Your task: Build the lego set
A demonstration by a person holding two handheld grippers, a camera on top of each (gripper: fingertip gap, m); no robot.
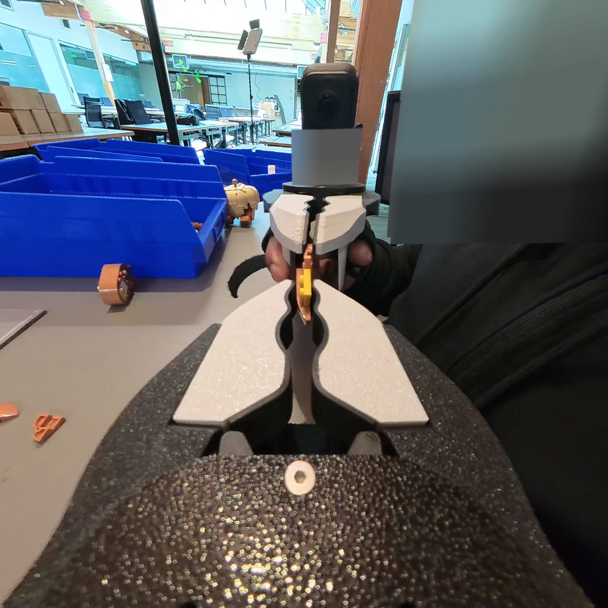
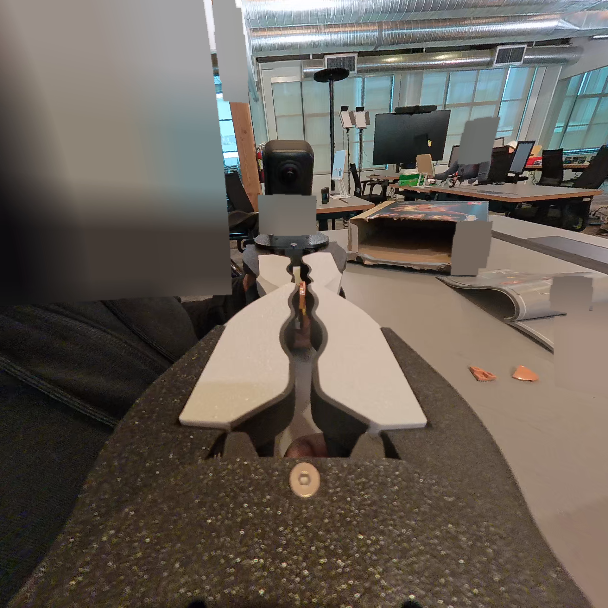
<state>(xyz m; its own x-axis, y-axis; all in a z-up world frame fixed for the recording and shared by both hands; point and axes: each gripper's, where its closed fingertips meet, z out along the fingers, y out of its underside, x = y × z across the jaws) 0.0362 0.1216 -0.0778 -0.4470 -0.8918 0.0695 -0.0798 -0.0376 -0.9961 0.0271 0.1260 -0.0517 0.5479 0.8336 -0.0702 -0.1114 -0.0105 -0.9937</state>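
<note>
a: what's the left gripper (image 1: 304, 292) got?

b: its jaws are clamped on a thin brown plate with a small yellow piece (image 1: 305, 279) fixed to its face. the plate stands on edge between the white fingers (image 1: 260, 332), pinched near the tips.

a: and the right gripper (image 2: 301, 292)?

b: it faces the left one head-on, tips nearly meeting. in the left wrist view it sits at twelve o'clock of the plate, jaws together on the plate's upper edge. from its own view the same brown plate (image 2: 301, 297) shows edge-on at its fingertips, so both grippers pinch one piece, held above the grey table (image 1: 98, 362).

a: what's about them?

b: in the left view, blue bins (image 1: 108, 210) at ten o'clock, a brown ring-shaped part (image 1: 115, 284) just in front of them, a tan built model (image 1: 241, 204) at eleven o'clock, and loose brown bits (image 1: 46, 426) at eight o'clock. in the right view, an open cardboard box (image 2: 418, 237) at two o'clock, a curled booklet (image 2: 513, 296) at three o'clock, and two small brown pieces (image 2: 503, 374) lying near it. a person in a dark jacket (image 2: 82, 362) stands behind.
</note>
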